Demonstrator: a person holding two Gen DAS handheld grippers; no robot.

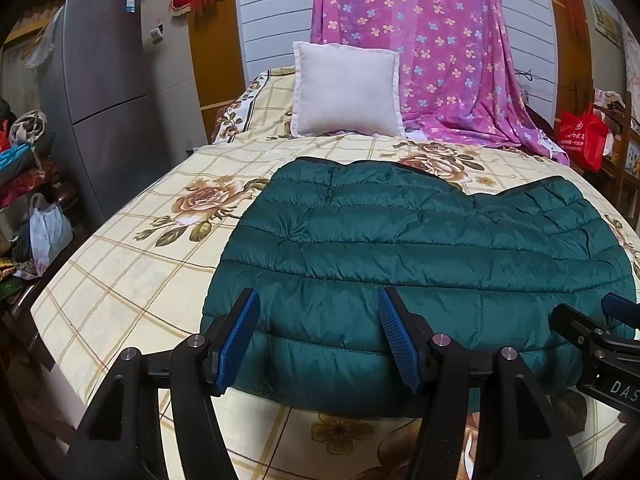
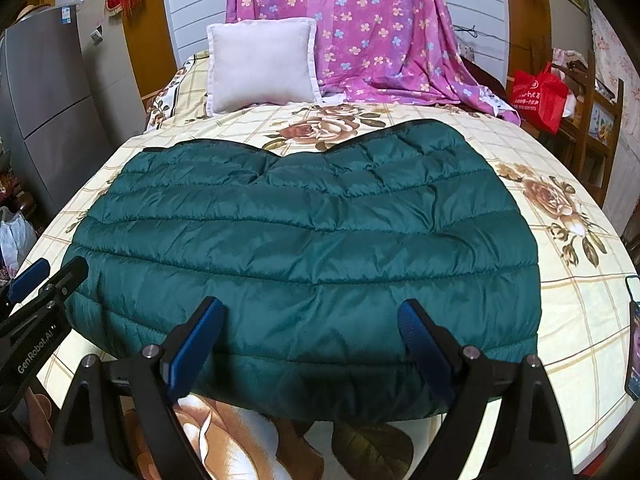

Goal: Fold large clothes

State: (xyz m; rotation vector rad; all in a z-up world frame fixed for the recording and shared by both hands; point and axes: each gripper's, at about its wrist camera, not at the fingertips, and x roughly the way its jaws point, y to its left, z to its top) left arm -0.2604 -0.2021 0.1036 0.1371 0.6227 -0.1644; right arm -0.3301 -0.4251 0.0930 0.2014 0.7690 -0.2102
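A dark green quilted down jacket (image 1: pixel 400 248) lies folded into a broad flat bundle on the floral bed sheet (image 1: pixel 132 264); it also shows in the right wrist view (image 2: pixel 304 232). My left gripper (image 1: pixel 318 300) is open and empty, its blue pads just above the jacket's near left edge. My right gripper (image 2: pixel 310 308) is open and empty over the near middle of the jacket. The right gripper's tip shows at the right edge of the left wrist view (image 1: pixel 592 332); the left gripper's tip shows at the left edge of the right wrist view (image 2: pixel 44 280).
A white cushion (image 1: pixel 346 90) stands at the head of the bed beside a pink flowered cloth (image 1: pixel 432 52) draped over something. A grey fridge (image 1: pixel 104 92) and bags stand left of the bed. A red bag (image 1: pixel 580 136) hangs at right. A phone (image 2: pixel 634 344) lies on the bed's right side.
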